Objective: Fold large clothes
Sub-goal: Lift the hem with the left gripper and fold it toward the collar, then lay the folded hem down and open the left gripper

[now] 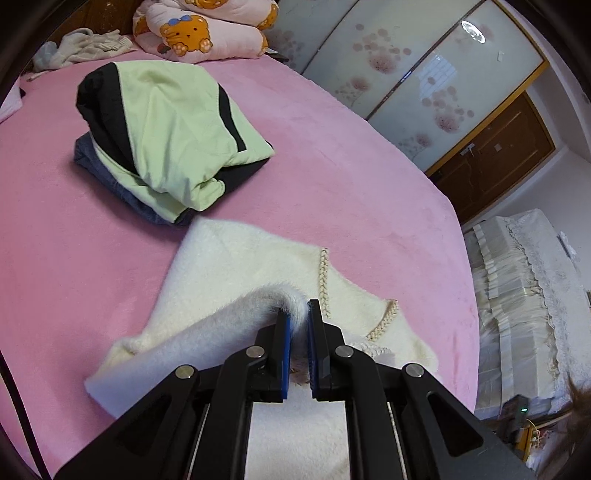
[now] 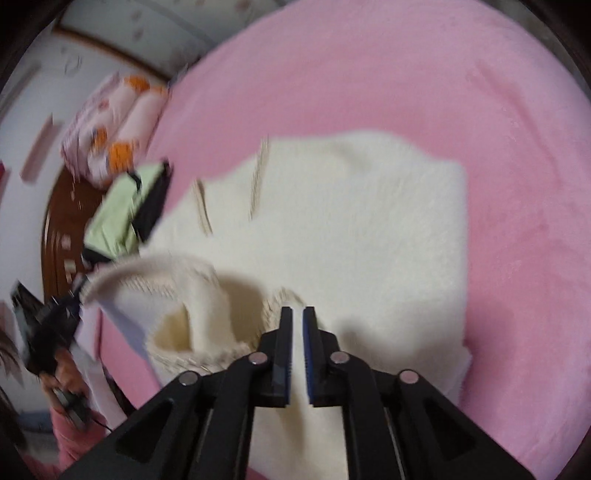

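A cream fuzzy sweater (image 1: 229, 266) lies spread on the pink bed sheet (image 1: 55, 206). My left gripper (image 1: 298, 314) is shut on a lifted fold of the sweater, a sleeve or edge that arches up from the left into the jaws. In the right wrist view the sweater (image 2: 351, 221) fills the middle, and its ribbed cuff or collar (image 2: 177, 295) curls up at lower left. My right gripper (image 2: 297, 317) is nearly shut and holds the sweater's edge at its tips; the view is blurred. The left gripper (image 2: 48, 332) shows at far left.
A folded pile with a pale green and black jacket (image 1: 166, 133) on a blue garment sits behind the sweater. A pink cartoon quilt (image 1: 199, 29) and a grey garment (image 1: 81, 46) lie at the head of the bed. A wardrobe (image 1: 424, 85) and a covered sofa (image 1: 517, 295) stand to the right.
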`<state>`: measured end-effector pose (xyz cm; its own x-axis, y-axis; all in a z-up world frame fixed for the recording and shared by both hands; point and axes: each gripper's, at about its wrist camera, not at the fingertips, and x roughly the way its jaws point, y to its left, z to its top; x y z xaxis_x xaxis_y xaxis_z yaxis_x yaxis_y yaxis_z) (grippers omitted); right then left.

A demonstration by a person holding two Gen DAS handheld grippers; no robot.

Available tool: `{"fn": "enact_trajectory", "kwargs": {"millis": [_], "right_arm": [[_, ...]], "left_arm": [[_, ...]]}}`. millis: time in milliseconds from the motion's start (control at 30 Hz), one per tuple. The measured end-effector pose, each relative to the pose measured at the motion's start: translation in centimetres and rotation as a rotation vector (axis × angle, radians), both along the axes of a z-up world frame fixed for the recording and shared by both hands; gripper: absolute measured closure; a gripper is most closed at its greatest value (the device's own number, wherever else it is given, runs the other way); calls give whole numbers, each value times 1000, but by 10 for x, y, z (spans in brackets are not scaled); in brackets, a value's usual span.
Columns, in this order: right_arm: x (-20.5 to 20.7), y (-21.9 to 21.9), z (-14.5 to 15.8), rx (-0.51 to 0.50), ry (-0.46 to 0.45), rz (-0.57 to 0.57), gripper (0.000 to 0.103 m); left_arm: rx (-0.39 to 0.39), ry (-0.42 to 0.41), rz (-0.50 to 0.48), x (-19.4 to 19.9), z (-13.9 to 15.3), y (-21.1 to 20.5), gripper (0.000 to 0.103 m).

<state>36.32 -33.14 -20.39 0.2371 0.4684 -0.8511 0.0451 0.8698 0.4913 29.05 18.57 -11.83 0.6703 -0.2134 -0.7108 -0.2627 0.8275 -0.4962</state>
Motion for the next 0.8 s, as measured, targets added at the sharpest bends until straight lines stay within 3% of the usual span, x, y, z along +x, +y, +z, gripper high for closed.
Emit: {"fn": "enact_trajectory", "kwargs": {"millis": [67, 133, 333, 400, 433, 467, 667, 800], "right_arm": [[2, 12, -14, -27, 35, 74, 70], [3, 24, -23, -23, 57, 131, 59], [7, 47, -56, -48, 126, 233, 56], [10, 51, -54, -50, 118, 259, 63], [11, 55, -51, -49, 98, 281, 86], [12, 55, -49, -57, 92, 287, 94], [6, 40, -27, -2, 7, 230, 95], [11, 7, 8, 12, -122, 75, 95]], "left_arm": [[4, 4, 14, -4, 1, 2, 98], [9, 10, 28, -8, 2, 4, 98], [10, 24, 52, -18, 4, 8, 98], [10, 26, 56, -20, 5, 8, 98], [13, 24, 56, -20, 4, 7, 97], [17, 22, 60, -20, 4, 6, 98], [22, 21, 80, -13, 4, 4, 98], [45, 26, 93, -3, 5, 4, 98]]}}
